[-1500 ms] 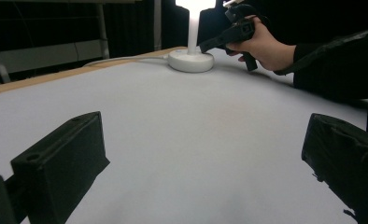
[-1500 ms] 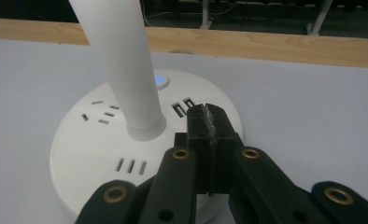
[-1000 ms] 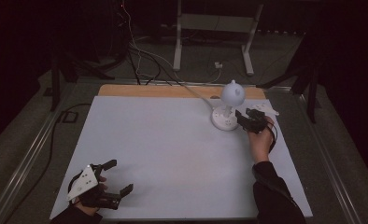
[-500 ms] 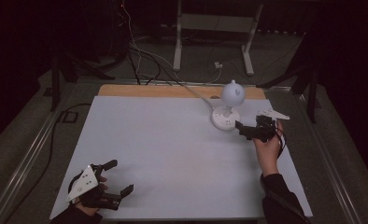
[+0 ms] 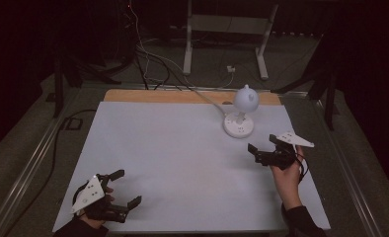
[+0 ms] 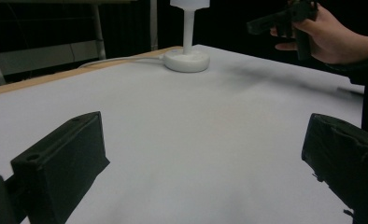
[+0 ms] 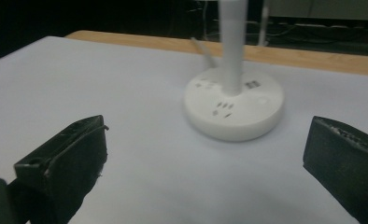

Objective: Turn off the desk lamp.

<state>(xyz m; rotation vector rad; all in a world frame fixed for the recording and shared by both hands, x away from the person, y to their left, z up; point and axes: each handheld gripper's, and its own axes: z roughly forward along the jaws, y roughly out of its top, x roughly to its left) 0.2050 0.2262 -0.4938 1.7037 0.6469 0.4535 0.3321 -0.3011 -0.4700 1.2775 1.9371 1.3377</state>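
Observation:
A white desk lamp (image 5: 246, 98) stands on its round base (image 5: 239, 126) at the back right of the white table (image 5: 173, 148). My right gripper (image 5: 261, 148) hovers just in front of that base, held in a hand. Its jaws have just been opening and stand wide apart with nothing between them. In the right gripper view the base (image 7: 233, 109) and stem lie a short way beyond the gripper (image 7: 205, 154). My left gripper (image 5: 128, 187) rests open at the near left corner, empty. From the left gripper (image 6: 205, 154) I see the lamp base (image 6: 187, 60) far off and the right gripper (image 6: 285, 18).
A wooden strip (image 5: 182, 96) runs along the table's far edge, and the lamp's white cable (image 5: 207, 98) crosses it to a plug on the floor. A metal stand (image 5: 227, 44) and dark cables lie behind the table. Metal rails flank both sides.
The right gripper has drawn back from the lamp base toward the person, and its jaws have opened wide. The left gripper has stayed where it was.

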